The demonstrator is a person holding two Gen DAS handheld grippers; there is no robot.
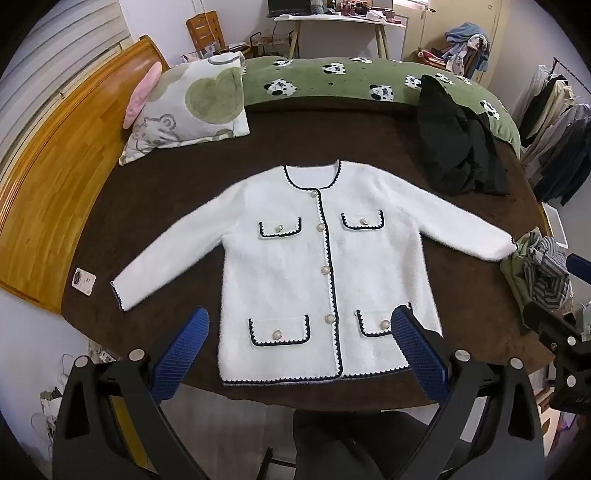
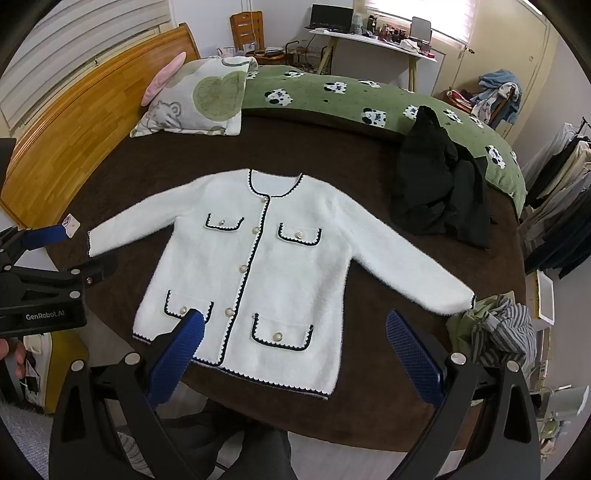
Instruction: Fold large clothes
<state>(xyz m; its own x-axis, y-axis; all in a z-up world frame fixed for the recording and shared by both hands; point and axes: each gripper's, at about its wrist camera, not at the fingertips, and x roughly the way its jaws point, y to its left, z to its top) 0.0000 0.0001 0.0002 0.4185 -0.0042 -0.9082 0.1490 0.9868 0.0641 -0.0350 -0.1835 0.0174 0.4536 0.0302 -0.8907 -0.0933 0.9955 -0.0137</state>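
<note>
Lying flat mid-frame: white cardigan point(image 1: 314, 258) | left tool point(image 1: 299, 332), right tool point(image 2: 295, 332) wide open, empty | risk: fluffy knit slipping, fold skewing.

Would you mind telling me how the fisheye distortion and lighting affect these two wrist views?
Left wrist view: strong barrel distortion bows the brown bedspread into a dome; the white cardigan is sharp and evenly lit. Right wrist view: same bowing, black vignette corners, and the bright window behind the desk is blown out.

Bare brown blanket point(image 1: 369, 147) round cardigan point(image 1: 303, 258) (black clothes point(image 1: 454, 147) far-right corner).
</note>
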